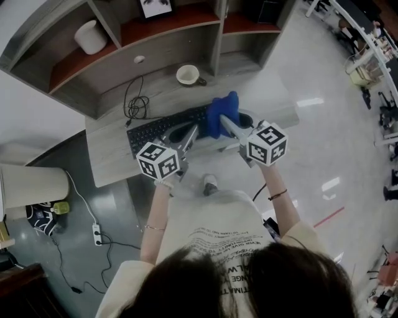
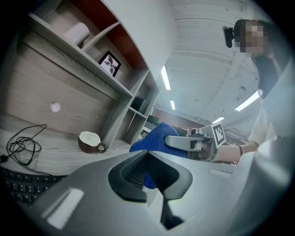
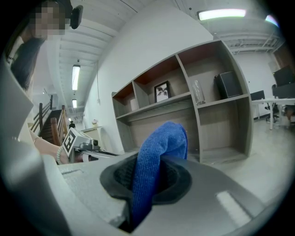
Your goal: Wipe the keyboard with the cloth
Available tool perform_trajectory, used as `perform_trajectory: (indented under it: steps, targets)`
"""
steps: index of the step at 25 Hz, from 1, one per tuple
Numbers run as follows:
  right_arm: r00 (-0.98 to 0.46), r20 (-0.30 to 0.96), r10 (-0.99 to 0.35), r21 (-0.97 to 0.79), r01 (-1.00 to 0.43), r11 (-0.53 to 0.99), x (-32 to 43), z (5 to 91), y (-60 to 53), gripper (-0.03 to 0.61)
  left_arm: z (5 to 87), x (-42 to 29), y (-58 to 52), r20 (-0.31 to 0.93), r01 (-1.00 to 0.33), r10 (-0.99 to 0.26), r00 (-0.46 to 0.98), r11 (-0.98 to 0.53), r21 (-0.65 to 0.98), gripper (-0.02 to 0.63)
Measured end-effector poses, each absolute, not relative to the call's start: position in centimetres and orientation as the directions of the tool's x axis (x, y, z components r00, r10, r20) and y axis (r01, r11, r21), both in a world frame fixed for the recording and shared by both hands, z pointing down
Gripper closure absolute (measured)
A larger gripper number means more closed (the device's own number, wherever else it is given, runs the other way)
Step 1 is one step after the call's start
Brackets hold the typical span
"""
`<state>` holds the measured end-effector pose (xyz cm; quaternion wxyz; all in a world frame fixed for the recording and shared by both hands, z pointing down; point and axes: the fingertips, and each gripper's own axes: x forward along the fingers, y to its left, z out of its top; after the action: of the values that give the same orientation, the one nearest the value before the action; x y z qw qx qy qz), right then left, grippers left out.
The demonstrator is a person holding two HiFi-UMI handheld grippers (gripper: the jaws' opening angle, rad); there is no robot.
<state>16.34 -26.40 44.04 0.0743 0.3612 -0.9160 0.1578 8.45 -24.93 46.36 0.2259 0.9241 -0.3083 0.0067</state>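
Nearest to us, the left claw (image 1: 188,135) sits low over the table (image 1: 112,163), its 2 jaws clenched together with nothing between them in its own view. Just beside it, the right claw (image 1: 226,123) is clamped on the blue cloth (image 1: 222,110). In the right gripper view we see the cloth pinched between both pads, with a folded lump sticking out past the tips.

In the head view the cloth hangs over the right end of the black keyboard (image 1: 158,129). We cannot tell if it touches the keys. The left claw's tips are near the cloth's edge, above the keyboard's middle.

Behind the keyboard we see a loose black cable (image 1: 135,104) coiled on the table. To its right is 1 brown cup (image 1: 187,75) with a white inside, upright, well apart from the cloth.

Farthest back is the shelf unit (image 1: 161,37). A white roll (image 1: 91,37) sits in its left compartment and a small framed picture (image 1: 155,6) in the next one.
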Motion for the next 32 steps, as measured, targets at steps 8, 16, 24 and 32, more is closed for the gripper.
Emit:
perform_trajectory:
  steps: [8, 16, 24, 32]
  targets:
    - [-0.722, 0.295, -0.626, -0.232, -0.689, 0.686, 19.2, 46.3, -28.6, 0.528, 48.2, 10.6, -26.7, 0.171, -0.571, -0.560, 0.811, -0.695, 0.437, 0.617]
    - [-0.721, 0.334, -0.608, -0.229, -0.687, 0.689, 20.9, 48.1, -30.1, 0.528, 49.5, 13.0, -28.2, 0.173, -0.556, -0.547, 0.819, -0.682, 0.475, 0.617]
    - [-0.691, 0.369, -0.622, -0.208, -0.713, 0.669, 23.6, 49.3, -31.1, 0.528, 50.7, 15.1, -28.7, 0.198, -0.543, -0.522, 0.830, -0.675, 0.500, 0.617]
    - [-0.685, 0.416, -0.598, -0.225, -0.715, 0.662, 23.1, 52.0, -32.2, 0.528, 53.6, 15.1, -28.9, 0.242, -0.559, -0.519, 0.820, -0.634, 0.534, 0.617]
